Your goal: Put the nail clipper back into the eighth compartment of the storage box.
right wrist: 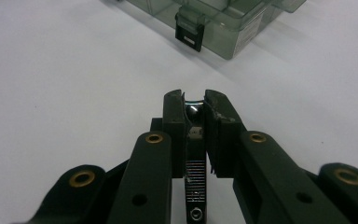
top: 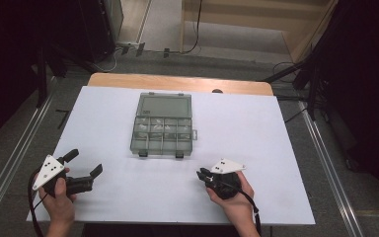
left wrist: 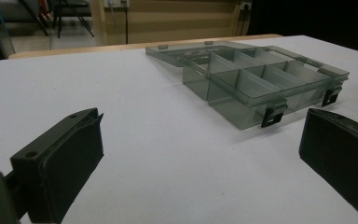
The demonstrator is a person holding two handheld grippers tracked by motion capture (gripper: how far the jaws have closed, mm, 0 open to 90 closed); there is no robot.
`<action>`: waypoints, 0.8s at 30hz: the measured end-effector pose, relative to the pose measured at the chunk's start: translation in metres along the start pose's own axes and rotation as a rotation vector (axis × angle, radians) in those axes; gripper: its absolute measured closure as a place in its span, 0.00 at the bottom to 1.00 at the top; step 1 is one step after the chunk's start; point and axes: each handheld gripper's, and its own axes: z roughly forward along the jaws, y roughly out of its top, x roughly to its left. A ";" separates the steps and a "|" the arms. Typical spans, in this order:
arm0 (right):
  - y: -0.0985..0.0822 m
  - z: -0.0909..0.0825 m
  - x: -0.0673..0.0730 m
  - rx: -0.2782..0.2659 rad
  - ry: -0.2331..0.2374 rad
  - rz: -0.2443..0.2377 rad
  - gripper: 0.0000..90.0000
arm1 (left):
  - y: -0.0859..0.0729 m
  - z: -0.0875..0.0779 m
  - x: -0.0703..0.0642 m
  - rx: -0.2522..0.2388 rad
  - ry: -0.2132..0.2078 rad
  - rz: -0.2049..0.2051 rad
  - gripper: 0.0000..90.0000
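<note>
Presently, one translucent grey plastic compartment box (top: 162, 131) sits at the middle of the white tabletop (top: 256, 148), nearer the far edge, lid thrown back flat and two black latches facing the near edge. Two grippers rest by the near edge, well apart from the box. The left gripper (top: 85, 164) has its jaws spread wide, empty. The right gripper (right wrist: 194, 105) has its jaws nearly together, clamped on a small shiny metal piece (right wrist: 192, 109) (its exact kind cannot be told). Judgement: the carry step is in hand — next, the right gripper must travel forward over one compartment and release.
</note>
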 end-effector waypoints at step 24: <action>0.028 -0.009 -0.006 -0.070 0.014 0.030 0.90 | 0.000 0.000 0.001 -0.004 0.003 -0.004 0.00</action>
